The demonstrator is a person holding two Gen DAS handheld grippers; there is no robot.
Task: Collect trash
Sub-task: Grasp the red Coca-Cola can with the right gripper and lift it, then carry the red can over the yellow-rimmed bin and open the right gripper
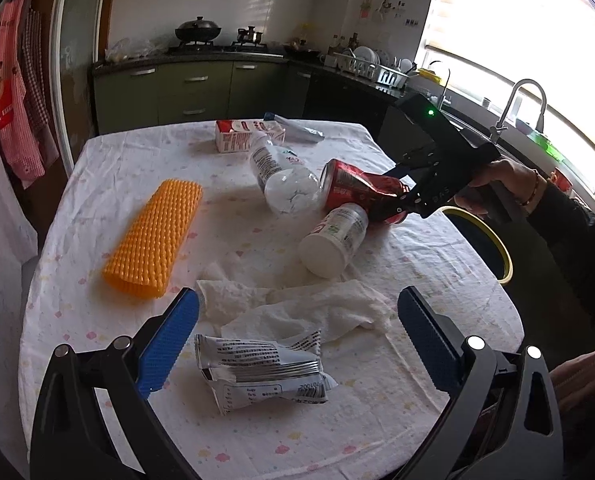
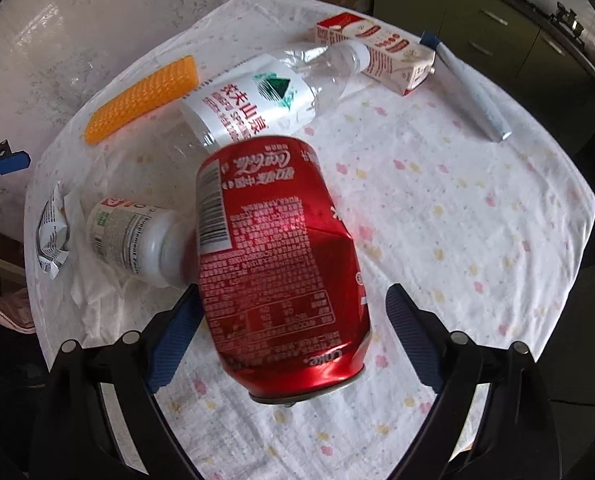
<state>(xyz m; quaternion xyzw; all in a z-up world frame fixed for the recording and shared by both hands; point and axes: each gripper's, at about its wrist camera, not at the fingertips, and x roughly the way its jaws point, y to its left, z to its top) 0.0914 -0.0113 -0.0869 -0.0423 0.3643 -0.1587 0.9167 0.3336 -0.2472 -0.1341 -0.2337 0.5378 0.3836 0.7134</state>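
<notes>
Dented red aluminium cola can fills my right-wrist view, sitting between the blue pads of the right gripper; jaws stand wide w/ a clear gap on the right side, and I can't tell if the left pad touches, so I'd call it straddled, not clamped. Can lies near the table's far-right edge, leaning on the small white plastic bottle and just beside the clear water bottle w/ white label. My read: it's light, thin-walled, slick, already creased, so squeeze mid-body across the crease, gently, or it'll buckle and squirt out. Left gripper is spread wide too, empty, hovering over the silver printed snack wrapper and crumpled white tissue at the near edge; both soft, near weightless. Left view alone shows the yellow-rimmed bin off the right edge, plus the person's hand. Right view alone shows the can's label and the grey tube w/ blue cap.
</notes>
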